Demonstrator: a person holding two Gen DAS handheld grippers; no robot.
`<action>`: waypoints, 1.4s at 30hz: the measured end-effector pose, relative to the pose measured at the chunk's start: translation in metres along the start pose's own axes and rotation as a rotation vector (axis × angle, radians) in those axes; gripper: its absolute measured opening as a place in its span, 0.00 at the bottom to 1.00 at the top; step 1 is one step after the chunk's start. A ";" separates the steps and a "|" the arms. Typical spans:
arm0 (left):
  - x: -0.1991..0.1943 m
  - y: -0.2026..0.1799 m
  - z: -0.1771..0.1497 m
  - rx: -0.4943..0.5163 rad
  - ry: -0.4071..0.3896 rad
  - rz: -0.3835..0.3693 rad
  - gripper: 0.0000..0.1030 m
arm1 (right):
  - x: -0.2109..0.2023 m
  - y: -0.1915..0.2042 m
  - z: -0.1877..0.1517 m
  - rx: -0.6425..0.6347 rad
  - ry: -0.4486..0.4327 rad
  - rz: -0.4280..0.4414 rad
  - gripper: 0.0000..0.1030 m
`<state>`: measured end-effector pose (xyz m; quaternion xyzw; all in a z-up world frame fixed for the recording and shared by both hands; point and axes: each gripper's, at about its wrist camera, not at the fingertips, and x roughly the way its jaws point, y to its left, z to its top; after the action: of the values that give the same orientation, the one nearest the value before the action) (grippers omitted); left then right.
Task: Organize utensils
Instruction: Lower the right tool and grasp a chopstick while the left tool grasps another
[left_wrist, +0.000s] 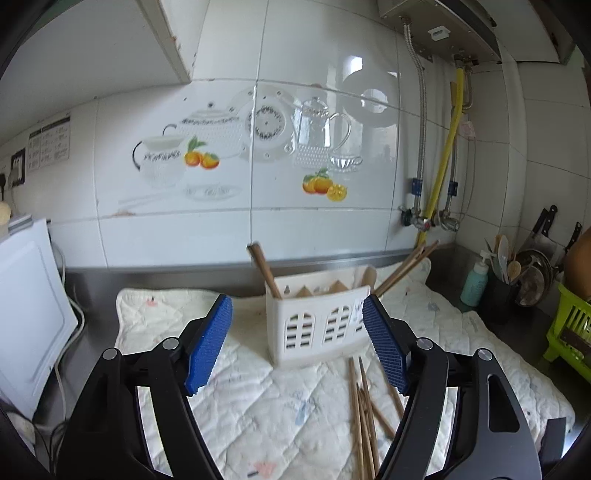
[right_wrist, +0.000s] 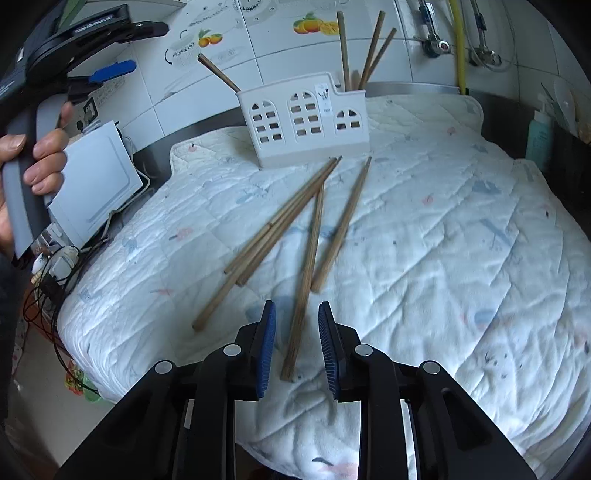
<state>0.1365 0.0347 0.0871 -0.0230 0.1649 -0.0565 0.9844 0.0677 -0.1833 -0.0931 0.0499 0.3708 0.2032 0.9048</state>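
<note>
The right gripper (right_wrist: 297, 345), jaws narrowed but seemingly not yet touching, straddles the near end of a long brown wooden chopstick (right_wrist: 308, 266) pointing away toward the white plastic holder (right_wrist: 306, 122); the left gripper (left_wrist: 297, 341) hangs open, empty.

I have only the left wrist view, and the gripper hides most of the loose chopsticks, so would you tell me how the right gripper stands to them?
Observer: The right gripper has one loose chopstick lying between its jaws; the pads do not press it yet.
Operator: Thank you. How many lie loose on the cloth?
Observer: About five, fanned out on the quilted cloth before the white holder.
Operator: And the holder's right end?
Observer: Three chopsticks stand in that end compartment.
</note>
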 end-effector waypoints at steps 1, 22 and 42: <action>-0.002 0.002 -0.006 -0.005 0.006 -0.002 0.70 | 0.002 0.000 -0.003 0.007 0.003 0.005 0.18; -0.022 -0.011 -0.116 -0.020 0.199 -0.035 0.70 | 0.008 0.000 -0.002 0.024 -0.046 -0.036 0.09; 0.000 -0.064 -0.204 0.007 0.404 -0.181 0.27 | -0.031 -0.008 0.018 0.011 -0.153 -0.055 0.06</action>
<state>0.0637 -0.0340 -0.1013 -0.0226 0.3558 -0.1485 0.9224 0.0630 -0.2017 -0.0621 0.0600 0.3027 0.1719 0.9355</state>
